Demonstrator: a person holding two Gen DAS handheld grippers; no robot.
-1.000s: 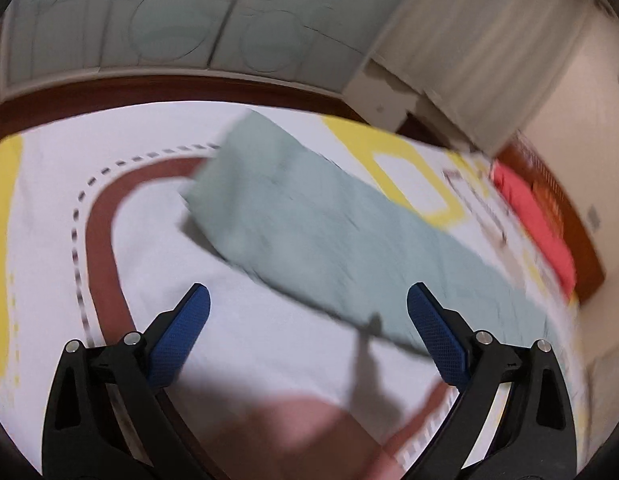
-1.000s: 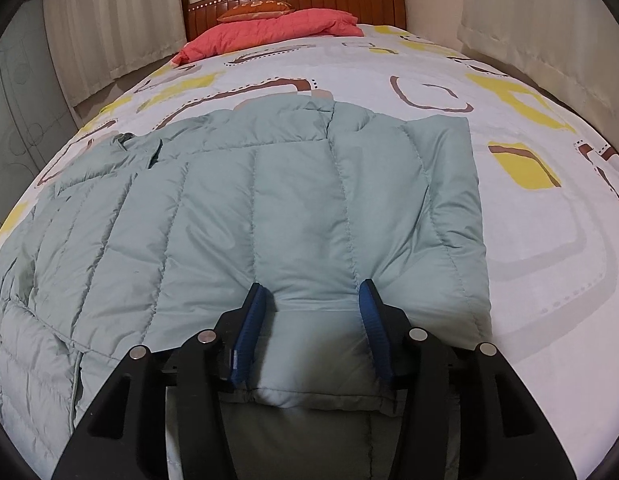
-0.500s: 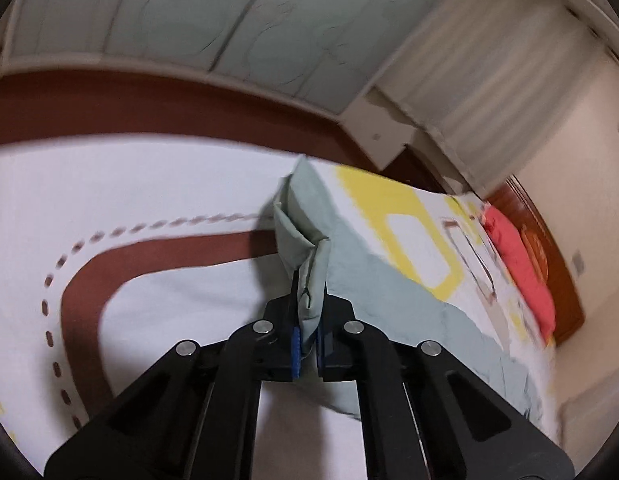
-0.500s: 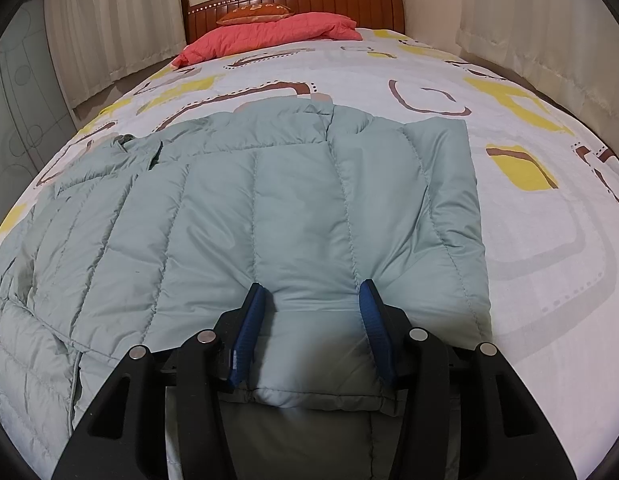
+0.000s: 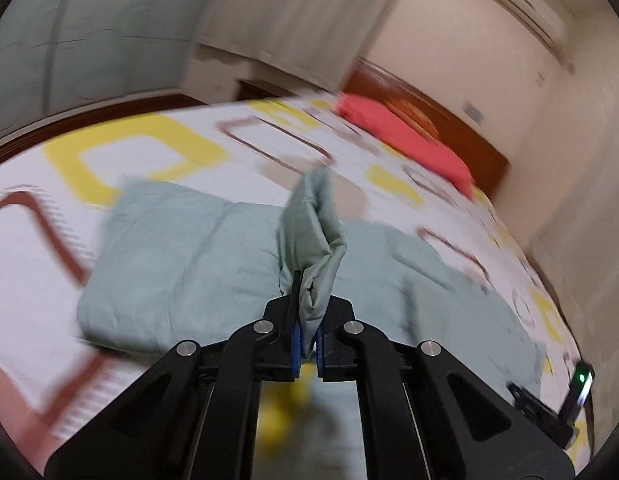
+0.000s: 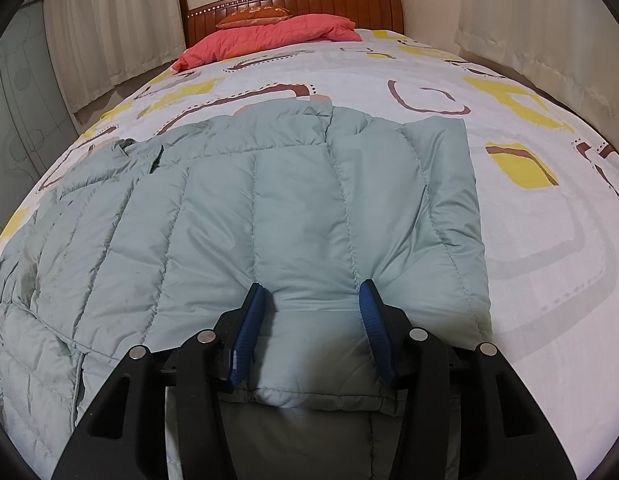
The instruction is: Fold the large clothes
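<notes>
I count one big green puffy jacket [image 6: 269, 208] on one bed [image 6: 549, 240]. I see one red blanket [image 6: 269, 36] and one orange pillow [image 6: 253, 16]. I hold two grippers, left [image 5: 307, 344] and right [image 6: 309, 320].

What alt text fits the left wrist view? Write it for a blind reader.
The left gripper is shut on a raised fold of a pale green quilted jacket lying on a bed with a yellow-and-brown patterned sheet. A red pillow lies by the wooden headboard; the image is motion-blurred.
</notes>
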